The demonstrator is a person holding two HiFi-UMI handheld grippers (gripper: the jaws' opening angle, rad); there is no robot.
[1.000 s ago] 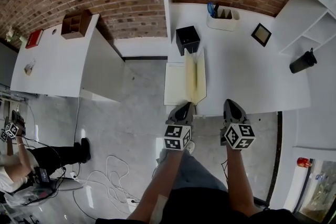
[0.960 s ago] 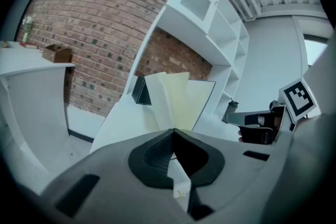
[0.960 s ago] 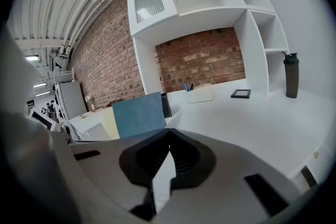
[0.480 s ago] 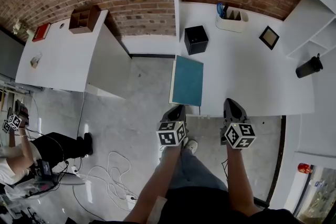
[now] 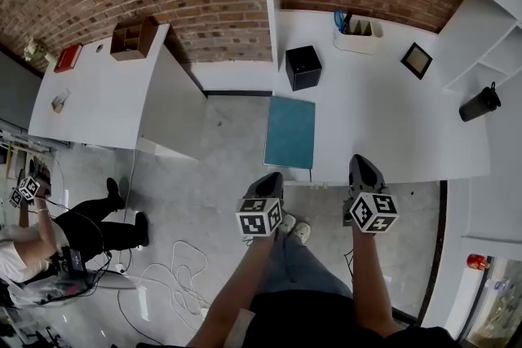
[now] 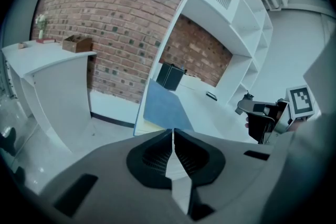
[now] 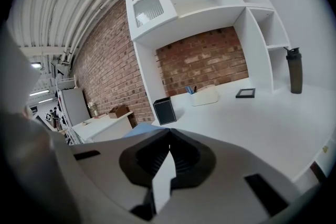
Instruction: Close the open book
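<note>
In the head view the book (image 5: 290, 133) lies shut, teal cover up, at the near left corner of the white surface (image 5: 391, 126). It is just ahead of the left hand-held gripper (image 5: 272, 177) and ahead and to the left of the right hand-held gripper (image 5: 360, 162). Neither touches it. A black box (image 5: 303, 67) stands beyond the book.

In the left gripper view that hand-held gripper's jaws are pressed together with nothing between them. The book lies straight ahead of the tips, apart from them.

In the right gripper view the jaws meet at the tips, empty. A blue corner of the book shows just left of them, and a dark bottle (image 7: 295, 71) stands far off to the right.
</note>
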